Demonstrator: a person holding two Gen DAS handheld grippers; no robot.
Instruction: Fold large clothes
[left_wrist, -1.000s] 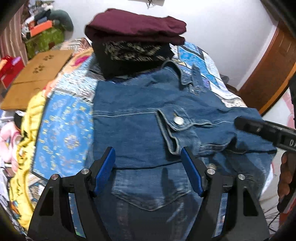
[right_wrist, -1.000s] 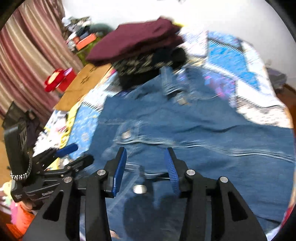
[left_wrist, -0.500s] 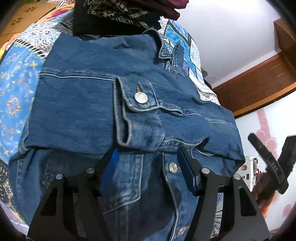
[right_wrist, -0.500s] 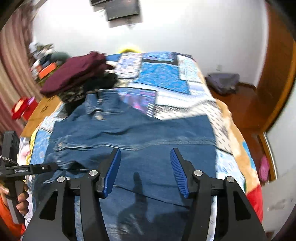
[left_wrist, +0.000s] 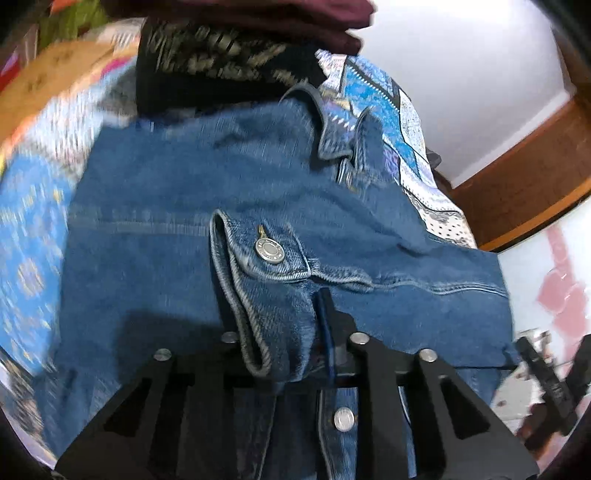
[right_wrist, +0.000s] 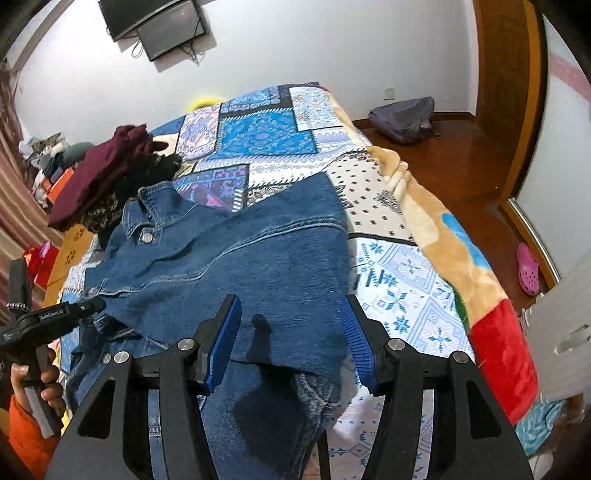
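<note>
denim jacket (right_wrist: 236, 266) lies spread on the patchwork bedspread (right_wrist: 399, 273), collar toward the stack of folded clothes (right_wrist: 99, 184), one sleeve already laid across the body. left gripper (left_wrist: 284, 332): jaws have just been closing and now sit narrow, pinching the buttoned sleeve cuff (left_wrist: 258, 295) bunched between the pads. right gripper (right_wrist: 291, 343): jaws about half open, nothing between them, hovering above the folded sleeve's near edge at the jacket's right side. risks, judged: (1) the left pinch looks shallow and sits at the cuff's end; thick doubled denim may slip out once lifted, dropping the sleeve crooked. (2) lifting the cuff alone would probably drag the sleeve off the body and undo the fold already laid. (3) if the right jaws close where they hang, they may catch only the top layer, so the lower hem stays behind and the fold skews. (4) left view is blurred; whether the left pads also caught the panel underneath cannot be told.
</note>
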